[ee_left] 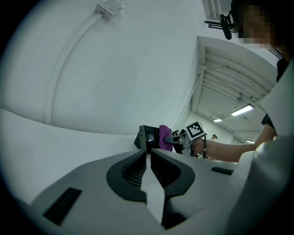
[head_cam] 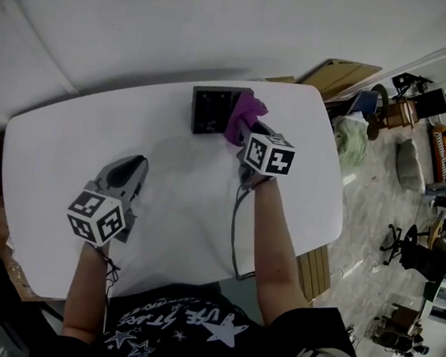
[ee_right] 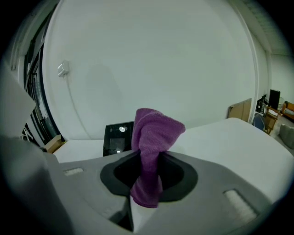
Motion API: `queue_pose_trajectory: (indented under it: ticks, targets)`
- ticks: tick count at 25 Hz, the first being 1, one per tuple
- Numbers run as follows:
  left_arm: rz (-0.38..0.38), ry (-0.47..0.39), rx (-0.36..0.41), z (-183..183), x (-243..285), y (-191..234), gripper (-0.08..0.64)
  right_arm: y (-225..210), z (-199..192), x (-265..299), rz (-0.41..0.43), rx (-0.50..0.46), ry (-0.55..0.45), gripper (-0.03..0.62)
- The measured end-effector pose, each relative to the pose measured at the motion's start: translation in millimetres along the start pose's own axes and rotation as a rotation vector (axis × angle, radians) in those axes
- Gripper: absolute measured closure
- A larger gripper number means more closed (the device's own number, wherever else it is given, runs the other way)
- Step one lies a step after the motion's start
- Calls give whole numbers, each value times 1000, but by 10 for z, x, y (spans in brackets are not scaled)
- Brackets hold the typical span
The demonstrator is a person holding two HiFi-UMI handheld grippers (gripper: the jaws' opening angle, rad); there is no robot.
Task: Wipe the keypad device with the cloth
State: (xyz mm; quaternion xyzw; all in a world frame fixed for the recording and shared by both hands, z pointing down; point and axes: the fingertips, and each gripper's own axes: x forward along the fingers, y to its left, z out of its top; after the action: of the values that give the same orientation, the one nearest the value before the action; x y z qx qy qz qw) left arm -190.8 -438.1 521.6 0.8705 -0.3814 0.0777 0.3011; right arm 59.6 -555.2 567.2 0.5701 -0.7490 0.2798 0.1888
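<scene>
A black square keypad device lies at the far middle of the white table. My right gripper is shut on a purple cloth, which hangs over the device's right edge. In the right gripper view the cloth stands bunched between the jaws, with the device just behind and to the left. My left gripper sits low over the table's near left, jaws shut with nothing in them. From the left gripper view, the device, the cloth and the right gripper show ahead.
The white table ends in a rounded edge on the right, with floor and office clutter beyond. A white wall runs behind the table. A cable hangs down from my right gripper.
</scene>
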Motion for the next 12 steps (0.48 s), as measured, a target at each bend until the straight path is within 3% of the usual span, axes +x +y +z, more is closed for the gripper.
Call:
queue_pose_trajectory:
  ticks: [12]
  targets:
    - [-24,-1,18,37,31,-128,523,-263,-85,-228,-62,43,-6,500]
